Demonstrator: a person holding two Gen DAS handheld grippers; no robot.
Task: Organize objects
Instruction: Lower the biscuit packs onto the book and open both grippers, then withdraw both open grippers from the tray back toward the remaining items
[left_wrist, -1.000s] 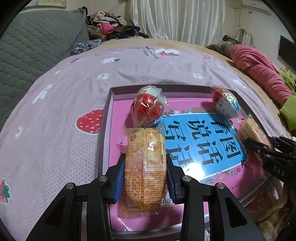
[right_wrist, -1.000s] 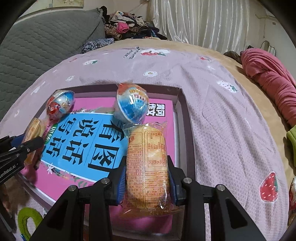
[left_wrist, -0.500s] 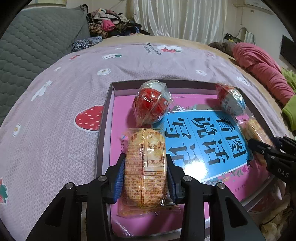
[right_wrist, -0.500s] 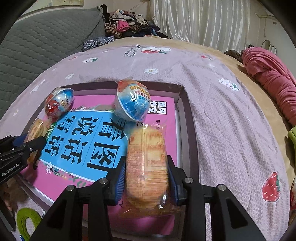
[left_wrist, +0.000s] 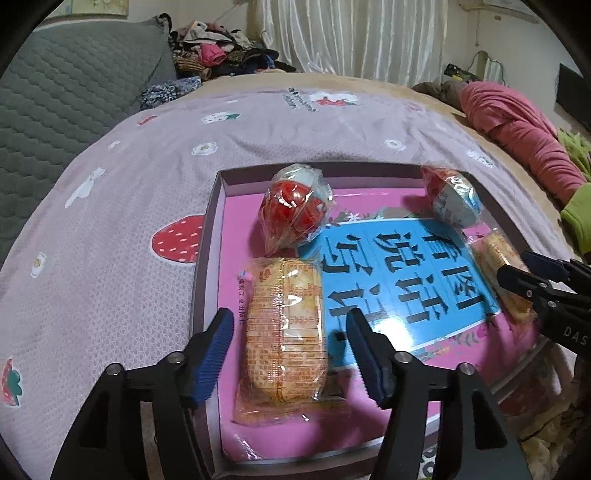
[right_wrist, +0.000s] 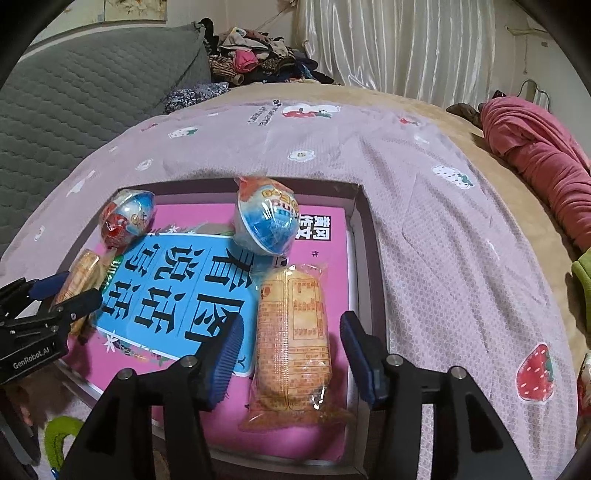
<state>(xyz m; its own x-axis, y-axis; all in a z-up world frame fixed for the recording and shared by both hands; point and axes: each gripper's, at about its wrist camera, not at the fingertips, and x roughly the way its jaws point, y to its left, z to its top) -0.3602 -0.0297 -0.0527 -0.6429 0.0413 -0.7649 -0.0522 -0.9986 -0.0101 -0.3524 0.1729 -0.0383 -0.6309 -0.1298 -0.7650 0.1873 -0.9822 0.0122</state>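
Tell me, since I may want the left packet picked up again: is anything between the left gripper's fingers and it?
Nothing visible. The left gripper is open, its fingers flanking the cracker packet lying in the box.

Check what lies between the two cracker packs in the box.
Only the blue book cover lying flat in the box; nothing sits on that stretch between the left pack and right pack, as the left wrist view shows.

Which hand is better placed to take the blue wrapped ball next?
Right: the blue ball lies straight ahead of the open right gripper; the left gripper faces the red ball instead.
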